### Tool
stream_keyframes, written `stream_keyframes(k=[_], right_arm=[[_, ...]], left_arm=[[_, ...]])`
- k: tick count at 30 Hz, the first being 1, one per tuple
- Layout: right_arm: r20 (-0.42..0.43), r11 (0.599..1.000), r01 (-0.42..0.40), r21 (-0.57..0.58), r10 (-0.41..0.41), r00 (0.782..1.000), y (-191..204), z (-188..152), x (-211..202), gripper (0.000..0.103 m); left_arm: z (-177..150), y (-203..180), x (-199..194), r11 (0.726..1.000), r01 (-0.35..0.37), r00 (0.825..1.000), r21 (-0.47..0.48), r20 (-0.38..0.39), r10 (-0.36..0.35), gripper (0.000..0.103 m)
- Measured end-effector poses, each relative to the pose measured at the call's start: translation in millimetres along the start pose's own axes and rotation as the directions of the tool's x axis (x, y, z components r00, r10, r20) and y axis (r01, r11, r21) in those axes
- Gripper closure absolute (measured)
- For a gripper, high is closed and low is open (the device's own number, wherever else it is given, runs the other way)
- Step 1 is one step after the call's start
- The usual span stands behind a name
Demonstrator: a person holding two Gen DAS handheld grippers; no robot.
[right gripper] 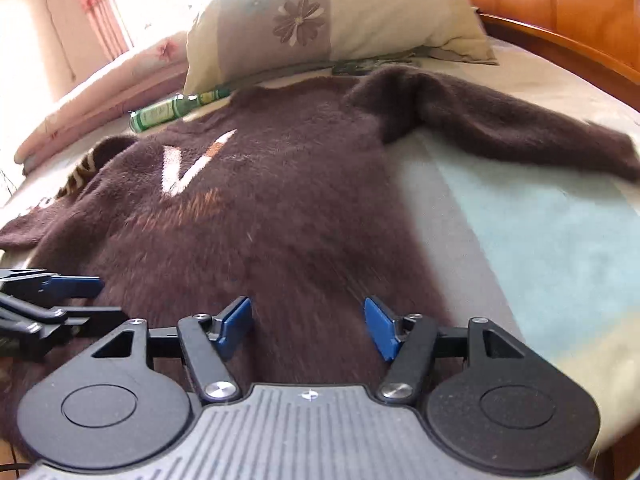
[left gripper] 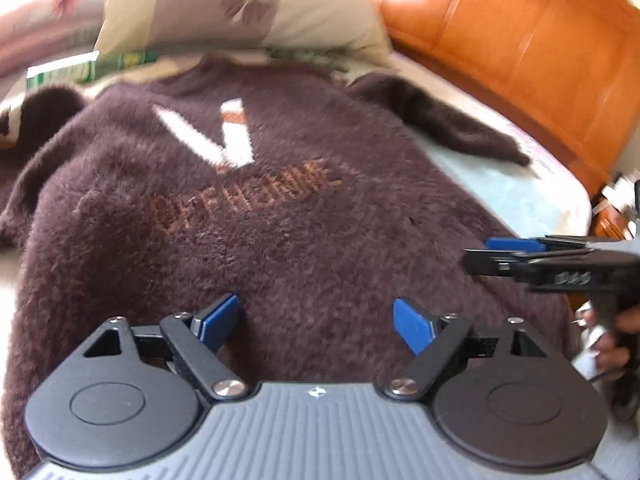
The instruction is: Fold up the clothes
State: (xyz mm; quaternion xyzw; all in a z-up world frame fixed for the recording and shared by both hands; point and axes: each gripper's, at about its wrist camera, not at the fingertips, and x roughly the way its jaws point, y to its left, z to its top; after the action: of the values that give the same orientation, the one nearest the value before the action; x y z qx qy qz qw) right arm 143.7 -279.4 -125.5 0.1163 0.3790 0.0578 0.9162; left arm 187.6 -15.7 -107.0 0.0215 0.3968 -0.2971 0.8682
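Observation:
A fuzzy dark brown sweater [left gripper: 256,248] with a white V and orange lettering lies flat on the bed, hem toward me, sleeves spread out. It also shows in the right wrist view [right gripper: 288,208], with one sleeve [right gripper: 500,124] stretched to the right. My left gripper [left gripper: 316,320] is open and empty above the hem. My right gripper [right gripper: 308,326] is open and empty above the hem's right part. The right gripper also shows side-on in the left wrist view [left gripper: 504,254], and the left gripper shows at the left edge of the right wrist view [right gripper: 80,296].
A floral pillow [right gripper: 340,20] lies beyond the sweater's collar. A green tube [right gripper: 172,110] lies beside it. A wooden headboard [left gripper: 520,40] runs along the right. A pink folded quilt [right gripper: 100,92] sits far left. Pale bedsheet [right gripper: 540,232] shows to the sweater's right.

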Motion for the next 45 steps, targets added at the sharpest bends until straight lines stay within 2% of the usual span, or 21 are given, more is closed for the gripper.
stream_keyframes(k=[2, 6, 7, 8, 9, 10, 13, 15, 17, 19, 20, 23, 28, 32, 33, 35, 38, 42, 45], right_arm=[[0.004, 0.998, -0.028, 0.061, 0.028, 1.0, -13.8, -13.5, -16.5, 0.035], [-0.011, 0.993, -0.057, 0.105, 0.059, 0.998, -26.7, -27.1, -36.1, 0.033], [-0.015, 0.993, -0.056, 0.099, 0.058, 0.998, -23.5, -26.8, -36.4, 0.025], [-0.02, 0.994, -0.061, 0.092, 0.064, 0.998, -18.2, -26.0, -34.8, 0.012], [-0.025, 0.994, -0.067, 0.085, 0.069, 0.997, -12.8, -25.2, -33.0, 0.005], [-0.03, 0.997, -0.048, 0.057, 0.049, 0.998, -3.6, -25.0, -33.2, 0.0], [-0.034, 0.997, 0.001, -0.082, -0.004, 0.999, 32.1, -19.8, -33.3, 0.0], [-0.017, 0.984, -0.033, -0.174, 0.031, 0.999, 54.0, -14.4, -34.8, 0.0], [-0.009, 0.964, -0.016, -0.264, 0.014, 1.0, 75.6, -12.1, -29.7, 0.0], [-0.037, 0.954, 0.0, -0.299, -0.012, 0.999, 82.9, -15.7, -15.9, 0.0], [-0.071, 0.959, 0.005, -0.284, -0.026, 0.997, 80.7, -20.2, -6.9, 0.0], [-0.053, 0.956, 0.021, -0.294, -0.039, 0.998, 75.6, -39.2, -4.5, 0.0], [-0.074, 0.96, 0.013, -0.28, -0.035, 0.997, 70.0, -44.2, -14.5, 0.0], [-0.079, 0.962, 0.029, -0.272, -0.052, 0.996, 69.8, -46.4, -17.7, 0.0], [-0.08, 0.96, 0.037, -0.276, -0.061, 0.995, 71.2, -47.3, -18.1, 0.0], [-0.092, 0.961, 0.04, -0.275, -0.068, 0.993, 72.2, -45.3, -16.7, 0.0], [-0.11, 0.961, 0.044, -0.273, -0.077, 0.991, 73.6, -42.1, -14.3, 0.0], [-0.133, 0.962, 0.05, -0.27, -0.088, 0.987, 75.6, -37.8, -11.2, 0.0], [-0.151, 0.962, 0.054, -0.268, -0.097, 0.984, 77.0, -34.5, -8.9, 0.0]], left_arm=[[-9.8, 1.1, -6.2, 1.0, 0.007, 1.0, 0.02, -0.003, -0.007, 0.01], [-19.6, -6.0, -22.1, 0.998, -0.05, 0.998, 0.047, -0.038, 0.052, 0.01], [-22.5, -8.2, -27.1, 0.996, -0.063, 0.997, 0.058, -0.044, 0.065, 0.01], [-25.3, -10.5, -32.1, 0.995, -0.075, 0.996, 0.069, -0.05, 0.078, 0.01], [-28.2, -12.7, -37.1, 0.993, -0.086, 0.994, 0.08, -0.055, 0.091, 0.01], [-31.1, -14.8, -42.0, 0.991, -0.097, 0.993, 0.09, -0.061, 0.103, 0.01], [-45.8, -9.4, -48.0, 0.996, -0.084, 0.992, 0.036, -0.089, 0.087, 0.009], [-54.9, -7.3, -52.7, 0.995, -0.097, 0.99, -0.003, -0.103, 0.096, 0.009], [-57.4, -6.0, -62.8, 0.996, -0.081, 0.99, -0.028, -0.122, 0.077, 0.009], [-59.1, -2.3, -74.0, 0.996, -0.067, 0.99, -0.061, -0.132, 0.058, 0.009], [-58.7, 0.2, -80.9, 0.995, -0.074, 0.99, -0.073, -0.126, 0.064, 0.009], [-53.7, 9.7, -105.1, 0.991, -0.102, 0.993, -0.086, -0.072, 0.096, 0.009], [-25.2, 45.1, -130.9, 0.987, -0.109, 0.993, -0.119, 0.035, 0.114, 0.009], [7.8, 82.1, -128.2, 0.986, -0.083, 0.99, -0.147, 0.097, 0.098, 0.009], [13.4, 94.2, -120.0, 0.982, -0.05, 0.992, -0.184, 0.103, 0.069, 0.009], [24.7, 118.5, -103.7, 0.967, 0.018, 0.993, -0.256, 0.117, 0.013, 0.009], [41.5, 154.9, -79.3, 0.926, 0.118, 0.987, -0.358, 0.146, -0.07, 0.009], [50.9, 190.7, -44.2, 0.838, 0.222, 0.971, -0.499, 0.187, -0.146, 0.009], [51.8, 203.0, -17.1, 0.806, 0.174, 0.985, -0.566, 0.106, -0.138, 0.009]])
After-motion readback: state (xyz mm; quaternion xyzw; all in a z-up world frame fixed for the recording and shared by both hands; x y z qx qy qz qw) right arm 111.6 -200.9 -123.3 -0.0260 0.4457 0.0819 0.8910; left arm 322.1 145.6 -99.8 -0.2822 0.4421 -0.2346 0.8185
